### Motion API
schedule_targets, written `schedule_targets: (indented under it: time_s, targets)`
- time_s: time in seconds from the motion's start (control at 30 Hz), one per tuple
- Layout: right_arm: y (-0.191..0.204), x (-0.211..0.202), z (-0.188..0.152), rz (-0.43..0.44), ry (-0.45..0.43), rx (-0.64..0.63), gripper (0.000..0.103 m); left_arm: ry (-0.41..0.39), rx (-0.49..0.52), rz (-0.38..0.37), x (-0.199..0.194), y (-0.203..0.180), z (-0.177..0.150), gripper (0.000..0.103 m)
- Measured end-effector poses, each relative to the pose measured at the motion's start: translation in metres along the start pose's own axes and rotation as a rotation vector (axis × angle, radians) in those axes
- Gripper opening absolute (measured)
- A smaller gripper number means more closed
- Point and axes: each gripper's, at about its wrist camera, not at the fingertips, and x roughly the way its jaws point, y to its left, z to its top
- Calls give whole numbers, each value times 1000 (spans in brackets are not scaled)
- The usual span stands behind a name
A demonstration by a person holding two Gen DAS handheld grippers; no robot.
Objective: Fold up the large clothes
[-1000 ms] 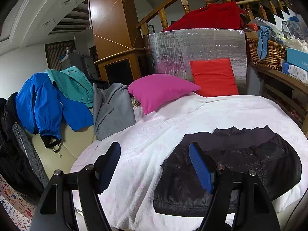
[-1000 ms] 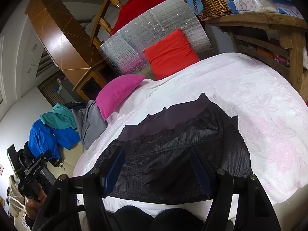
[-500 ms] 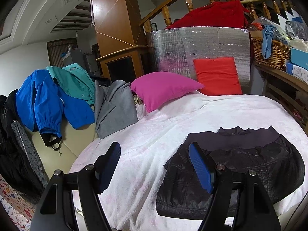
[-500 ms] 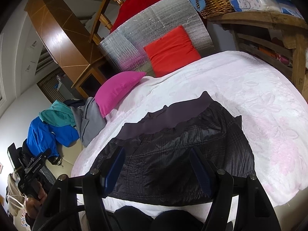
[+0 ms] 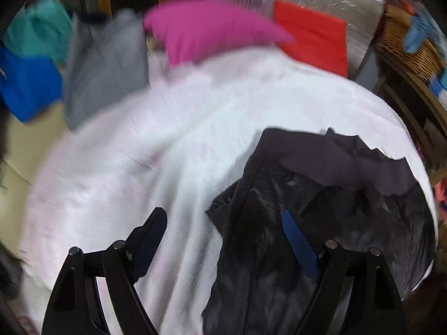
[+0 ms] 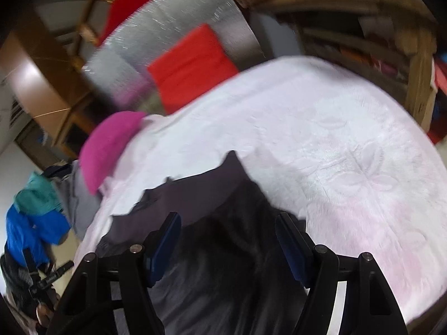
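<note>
A black jacket [image 5: 321,223] lies partly folded on the white bedspread [image 5: 167,153], its dull lining band at the far edge. My left gripper [image 5: 223,220] is open and empty, hovering over the jacket's left edge. In the right wrist view the jacket [image 6: 218,223] fills the lower middle. My right gripper [image 6: 227,223] is open and empty, just above the jacket near its right part. Both views are blurred by motion.
A pink pillow [image 5: 206,28] and a red cushion [image 5: 313,39] lie at the head of the bed. Grey [image 5: 103,64], blue [image 5: 25,83] and teal [image 5: 36,30] garments hang at the left. A wooden shelf with a wicker basket [image 5: 410,47] stands at the right.
Both grippers have dropped and tilted down toward the jacket, which now looks larger and nearer. Both stay open. The jacket has not moved.
</note>
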Motion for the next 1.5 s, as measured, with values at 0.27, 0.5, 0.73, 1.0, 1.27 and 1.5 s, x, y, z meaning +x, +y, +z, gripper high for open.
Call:
schedule_targets:
  time_s: [0.27,0.5,0.73,1.0,1.27,1.5]
  targets:
    - [-16,106,26,-60,153,29,63,169,-76,-151,83,-13,20,46]
    - [37,100,28,-110,48,-191,28,109,-67,-165,89,-25,39,16]
    - [23,132,26,-193,114,-127,32,96,-40,-65,95,-32,19,21]
    - [9,48,15,-18,22,31,74,-28,11,5,13,-19,-17,41]
    - [-15,-46,-74,183,64,58,74,-105,-23,-52,-54,16,-100,74]
    - [-79,-47,-145,319,205,304,76,74,-355,-280,-24,64,-143,75]
